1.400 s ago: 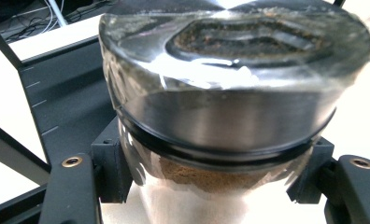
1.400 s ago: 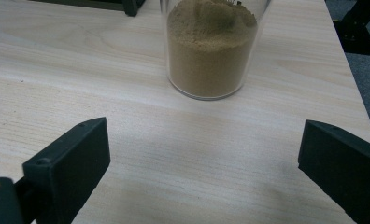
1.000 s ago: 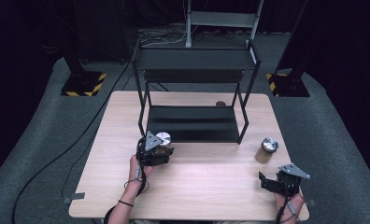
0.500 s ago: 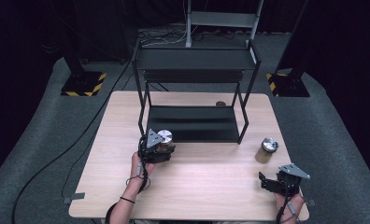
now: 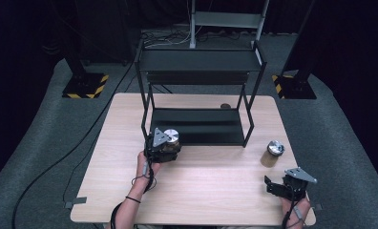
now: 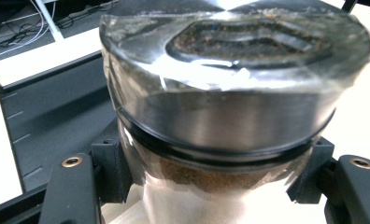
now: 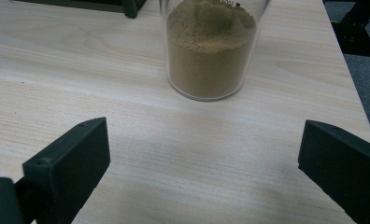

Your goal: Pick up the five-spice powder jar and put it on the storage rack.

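— Jars first: where are they?

— One glass jar point(image 5: 170, 139) with a silver lid sits in the left claw point(image 5: 164, 148), just in front of the black shelf rack's point(image 5: 196, 125) lower shelf, near its left leg. In the left gripper view the two jaws press on the glass on either side, below the lid point(image 6: 230, 70); brown powder shows inside.

— And the second jar point(image 5: 273, 152)?

— It stands upright on the wooden counter point(image 5: 215, 186), right of the rack, holding tan powder.

— Is the right claw point(image 5: 278, 186) on it?

— No. That claw rests near the counter's front right corner, jaws spread wide with nothing between them; in the right gripper view the jar stands ahead of the claw, apart from it.
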Tool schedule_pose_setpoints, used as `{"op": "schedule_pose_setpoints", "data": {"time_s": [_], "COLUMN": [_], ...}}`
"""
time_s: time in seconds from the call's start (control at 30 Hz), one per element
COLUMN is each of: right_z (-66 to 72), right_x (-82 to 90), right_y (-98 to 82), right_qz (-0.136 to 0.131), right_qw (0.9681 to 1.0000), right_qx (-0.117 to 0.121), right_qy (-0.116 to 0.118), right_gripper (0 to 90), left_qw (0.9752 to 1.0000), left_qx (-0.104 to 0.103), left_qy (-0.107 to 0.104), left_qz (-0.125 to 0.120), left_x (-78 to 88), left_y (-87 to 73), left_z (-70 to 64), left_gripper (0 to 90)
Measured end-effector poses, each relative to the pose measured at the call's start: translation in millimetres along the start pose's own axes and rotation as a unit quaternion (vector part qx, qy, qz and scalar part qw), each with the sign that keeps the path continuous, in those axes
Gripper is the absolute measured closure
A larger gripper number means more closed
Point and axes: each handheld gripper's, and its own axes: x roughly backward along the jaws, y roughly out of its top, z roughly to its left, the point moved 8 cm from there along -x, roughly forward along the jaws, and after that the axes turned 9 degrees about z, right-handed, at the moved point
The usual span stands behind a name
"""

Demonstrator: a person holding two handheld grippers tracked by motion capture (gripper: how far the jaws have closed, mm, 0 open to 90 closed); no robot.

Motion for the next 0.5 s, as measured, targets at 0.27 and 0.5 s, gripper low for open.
{"op": "schedule_pose_setpoints", "data": {"time_s": [0.27, 0.5], "right_z": [0.0, 0.2], "right_x": [0.0, -0.1], "right_y": [0.0, 0.1], "right_qz": [0.0, 0.001], "right_qw": [1.0, 1.0], "right_qx": [0.0, 0.0], "right_qy": [0.0, -0.001], "right_gripper": [1.2, 1.2], "left_qw": [1.0, 1.0], "left_qx": [-0.003, -0.002], "left_qy": [-0.001, -0.001], "left_qz": [0.002, 0.002], "left_x": [-4.1, -7.5], "left_y": [3.2, 7.1], "left_z": [1.6, 3.3], "left_gripper": [31.4, 31.4]}}
